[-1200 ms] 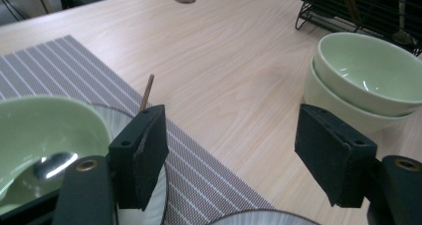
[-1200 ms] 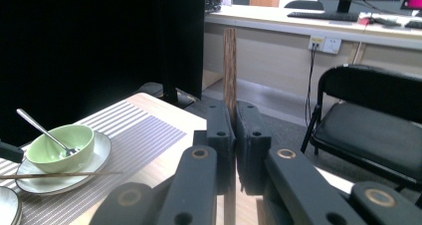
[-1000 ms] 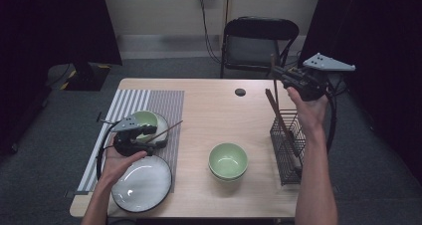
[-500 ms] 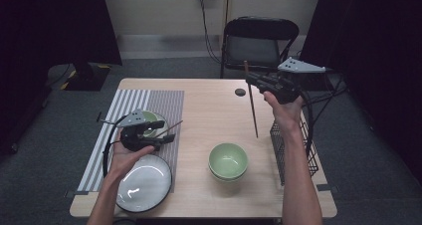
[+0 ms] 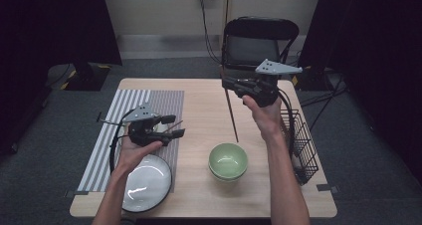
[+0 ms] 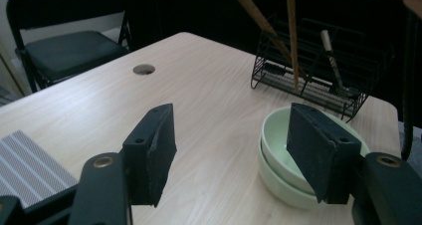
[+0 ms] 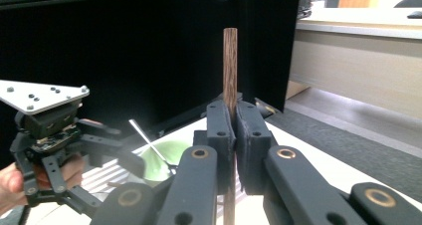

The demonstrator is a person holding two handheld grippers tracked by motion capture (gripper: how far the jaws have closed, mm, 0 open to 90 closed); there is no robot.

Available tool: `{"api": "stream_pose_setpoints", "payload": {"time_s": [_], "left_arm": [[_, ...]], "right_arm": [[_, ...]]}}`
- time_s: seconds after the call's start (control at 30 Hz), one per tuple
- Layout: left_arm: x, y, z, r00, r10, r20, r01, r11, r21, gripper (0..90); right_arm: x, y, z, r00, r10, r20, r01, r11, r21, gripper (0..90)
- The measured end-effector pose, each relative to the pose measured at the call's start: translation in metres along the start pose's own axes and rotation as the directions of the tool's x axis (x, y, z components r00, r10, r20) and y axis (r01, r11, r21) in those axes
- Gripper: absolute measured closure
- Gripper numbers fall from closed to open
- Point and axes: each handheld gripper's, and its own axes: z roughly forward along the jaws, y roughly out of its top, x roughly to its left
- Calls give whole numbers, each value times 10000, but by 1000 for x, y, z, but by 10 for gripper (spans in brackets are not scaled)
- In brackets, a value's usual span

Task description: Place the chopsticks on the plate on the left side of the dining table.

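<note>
Right claw (image 7: 234,135) pinches one brown chopstick (image 5: 231,113), lifted out of the wire rack (image 5: 298,145), up above the green bowls (image 5: 228,161). Left claw (image 5: 171,126) waits open. Putting it down is left.

Your high view sits above your side of the worktop (image 5: 199,195), looking forward and down toward the chair (image 5: 259,41) beyond its far edge. Your left gripper view rides low and close, facing across the worktop to the wire rack (image 6: 318,70) and stacked green bowls (image 6: 278,155), which the high view shares. Your right gripper view faces your left gripper (image 7: 107,153).
</note>
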Motion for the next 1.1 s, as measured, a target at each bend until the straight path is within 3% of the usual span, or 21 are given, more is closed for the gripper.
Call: {"api": "stream_pose_setpoints", "payload": {"time_s": [0.1,0.17,0.2,0.3,0.53,0.63,0.77,0.87,1.0,1.1], "left_arm": [[-4,9,4,9997,47,253,-42,9998,-196,375],[-9,15,8,9989,478,29,-478,9989,25,391],[-12,17,10,9988,406,284,-404,9992,-66,391],[-14,24,13,9984,432,375,-420,9986,-324,398],[-14,31,20,9959,114,900,-36,9963,-857,437],[-10,31,23,9952,-52,972,142,9956,-923,470],[-4,25,22,9968,-226,770,318,9923,-1201,569],[1,22,22,9948,-418,931,533,9908,-1246,592],[0,21,20,9928,-410,1121,560,9894,-1339,627],[-3,21,22,9947,-100,1025,215,9936,-1109,683]], "right_arm": [[8,0,9,9996,-100,-246,102,9999,79,864],[13,0,15,9992,-129,-381,132,9999,71,864],[16,0,17,9986,-146,-503,145,9999,-13,864],[27,1,25,9970,-321,-706,321,9995,-13,864],[44,-2,44,9926,-360,-1163,368,9993,49,864],[51,-5,52,9896,-360,-1393,371,9993,52,864],[56,-6,57,9877,-384,-1514,399,9992,64,864],[58,-6,58,9882,-387,-1483,392,9992,0,863],[58,-7,61,9879,-278,-1529,273,9996,-49,864],[62,-7,65,9866,-399,-1585,399,9992,-33,864]]}}
